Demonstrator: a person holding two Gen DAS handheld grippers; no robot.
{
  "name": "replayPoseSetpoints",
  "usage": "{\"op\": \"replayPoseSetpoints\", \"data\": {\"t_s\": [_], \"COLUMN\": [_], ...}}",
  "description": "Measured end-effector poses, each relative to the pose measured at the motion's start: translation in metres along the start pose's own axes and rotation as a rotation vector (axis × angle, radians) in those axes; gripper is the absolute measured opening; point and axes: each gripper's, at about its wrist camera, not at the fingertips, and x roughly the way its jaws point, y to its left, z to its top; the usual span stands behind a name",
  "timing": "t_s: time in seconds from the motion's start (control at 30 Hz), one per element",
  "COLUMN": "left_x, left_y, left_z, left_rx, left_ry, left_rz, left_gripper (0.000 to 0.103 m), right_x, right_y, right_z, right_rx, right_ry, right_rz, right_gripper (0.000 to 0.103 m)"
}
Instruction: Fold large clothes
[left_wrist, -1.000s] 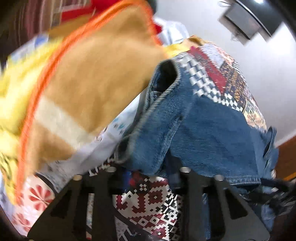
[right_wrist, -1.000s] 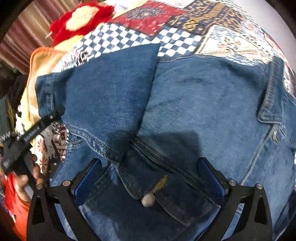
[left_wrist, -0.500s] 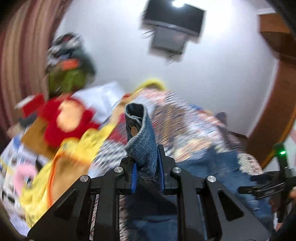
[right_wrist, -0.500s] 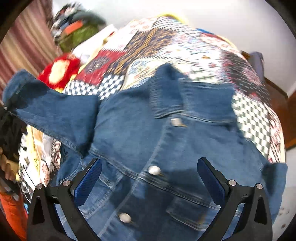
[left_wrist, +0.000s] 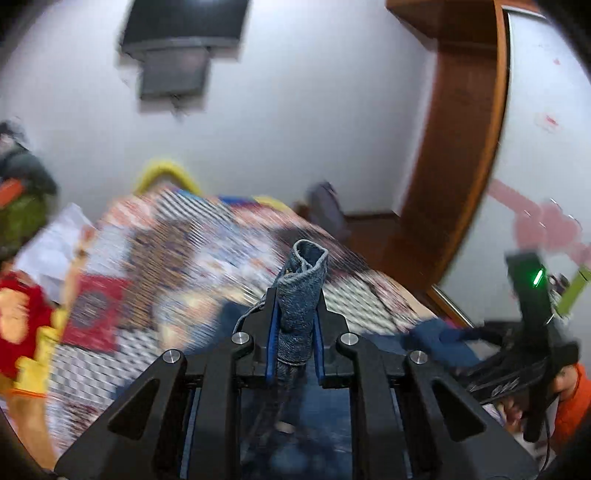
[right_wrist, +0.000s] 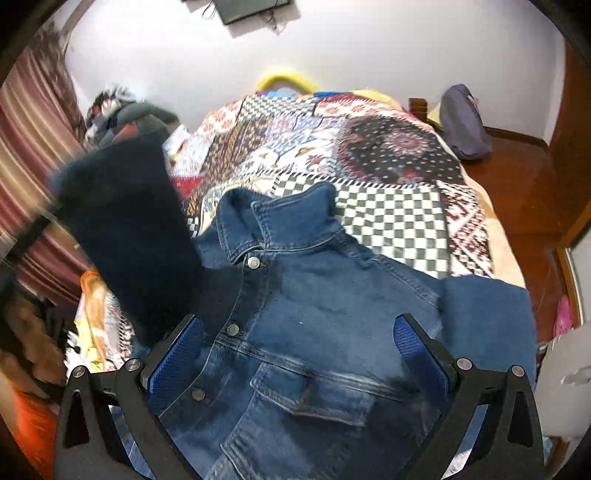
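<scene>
A blue denim jacket (right_wrist: 314, 295) lies front-up and buttoned on the patchwork quilt (right_wrist: 388, 147) of a bed, collar toward the far wall. My left gripper (left_wrist: 295, 295) holds the rolled cuff (left_wrist: 306, 266) of one sleeve, with its jaws closing on the denim and the blue pads pressed against it. In the right wrist view that lifted sleeve (right_wrist: 125, 229) hangs dark and blurred at the left. My right gripper (right_wrist: 297, 321) hovers open above the jacket's chest, apart from the cloth. The other sleeve (right_wrist: 487, 317) lies flat at the right.
A pile of red, yellow and orange clothes (left_wrist: 22, 325) lies left of the bed. A purple bag (right_wrist: 465, 125) sits on the wooden floor at the far right. A screen (left_wrist: 177, 44) hangs on the white wall. A hand in an orange sleeve (left_wrist: 569, 384) shows at the right.
My left gripper closed on the sleeve cuff and carried it up off the bed, rolling as it rose. My right gripper drew back and up, so the whole jacket front shows.
</scene>
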Motion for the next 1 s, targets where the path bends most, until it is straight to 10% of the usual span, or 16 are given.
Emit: {"op": "replayPoseSetpoints", "data": {"t_s": [0.4, 0.7, 1.0], "left_x": [0.09, 0.035, -0.001], "left_y": [-0.07, -0.035, 0.096], "left_z": [-0.075, -0.066, -0.093], "left_rx": [0.046, 0.031, -0.104], "left_ry": [0.472, 0.332, 0.353], "left_rz": [-0.209, -0.097, 0.161], "left_gripper": [0.02, 0.091, 0.095], "right_x": [-0.038, 0.013, 0.109], "right_y": [-0.032, -0.025, -0.031], "right_z": [-0.012, -0.015, -0.037], "right_rx": [0.038, 0.122, 0.176], "right_ry": [-0.044, 0.081, 0.304], "right_rz": [-0.003, 0.098, 0.043], "right_gripper": [0.103, 0.103, 0.103]}}
